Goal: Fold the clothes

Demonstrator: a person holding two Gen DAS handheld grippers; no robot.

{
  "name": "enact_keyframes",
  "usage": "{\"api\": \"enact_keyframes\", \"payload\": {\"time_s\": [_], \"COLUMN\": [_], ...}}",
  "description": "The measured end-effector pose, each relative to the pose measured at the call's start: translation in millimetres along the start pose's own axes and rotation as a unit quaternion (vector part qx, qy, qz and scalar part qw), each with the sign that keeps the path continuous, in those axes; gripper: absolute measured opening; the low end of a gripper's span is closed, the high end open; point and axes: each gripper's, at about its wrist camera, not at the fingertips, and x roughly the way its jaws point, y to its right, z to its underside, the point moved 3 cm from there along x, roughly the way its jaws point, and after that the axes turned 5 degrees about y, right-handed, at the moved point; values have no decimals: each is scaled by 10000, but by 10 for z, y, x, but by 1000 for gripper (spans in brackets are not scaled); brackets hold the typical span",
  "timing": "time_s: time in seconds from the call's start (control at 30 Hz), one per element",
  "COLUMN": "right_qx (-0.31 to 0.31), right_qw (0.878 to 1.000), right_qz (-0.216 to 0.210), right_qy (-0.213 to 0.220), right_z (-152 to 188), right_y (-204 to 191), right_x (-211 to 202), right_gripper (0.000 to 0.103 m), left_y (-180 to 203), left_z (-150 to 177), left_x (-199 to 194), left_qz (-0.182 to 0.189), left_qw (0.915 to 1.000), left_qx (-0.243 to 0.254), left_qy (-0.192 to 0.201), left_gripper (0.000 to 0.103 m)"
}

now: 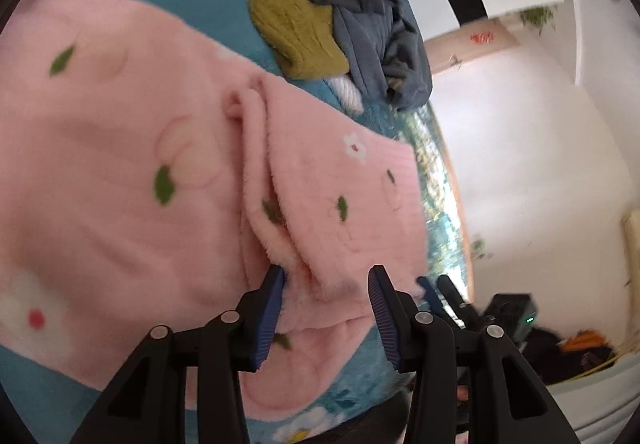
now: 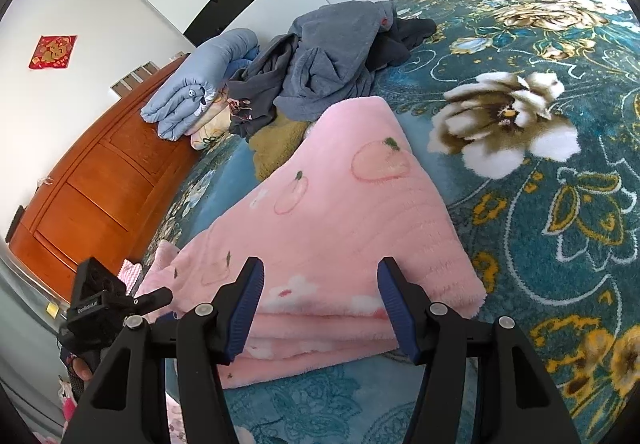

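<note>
Bright daylight, fisheye warp, slight blur.

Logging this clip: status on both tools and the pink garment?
Left tool open, pink garment fold between its fingers. Right tool open at garment's folded edge. Unfolded clothes pile lies beyond, clear.

Between my blue-padded left claw (image 1: 326, 276) lies the pink fleece garment (image 1: 132, 148), dotted with green leaves and white flowers. Beyond my claw: an olive knit (image 1: 298, 32), grey clothes (image 1: 376, 32). Under it, a teal floral bedspread (image 2: 540, 164).
</note>
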Motion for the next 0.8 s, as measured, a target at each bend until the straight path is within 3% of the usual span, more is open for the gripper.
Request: {"api": "enact_keyframes", "payload": {"time_s": [0.07,0.23,0.43,0.57,0.67,0.8], "right_qx": [0,48,-52,30,-12,-19], "right_qw": [10000,10000,10000,10000,10000,10000], "right_qz": [5,19,53,57,80,73], "right_qy": [0,7,4,18,-10,-18], "right_z": [4,5,-5,-4,7,12], "right_y": [3,25,4,38,11,20], "right_x": [-8,-5,-28,-27,-4,-20], "right_gripper": [60,61,60,61,61,61], "left_y": [-54,-118,79,97,8,85], "left_z": [-25,-38,-127,-124,-80,-86], "left_x": [-55,-63,-38,-72,-2,-112], "left_qz": [-72,184,-157,16,-47,-52], "left_qw": [9999,9995,9994,9994,9999,9996], "left_qx": [-33,-237,213,283,71,214], "left_qy": [65,52,215,186,81,187], "left_gripper": [47,47,47,47,47,47]}}
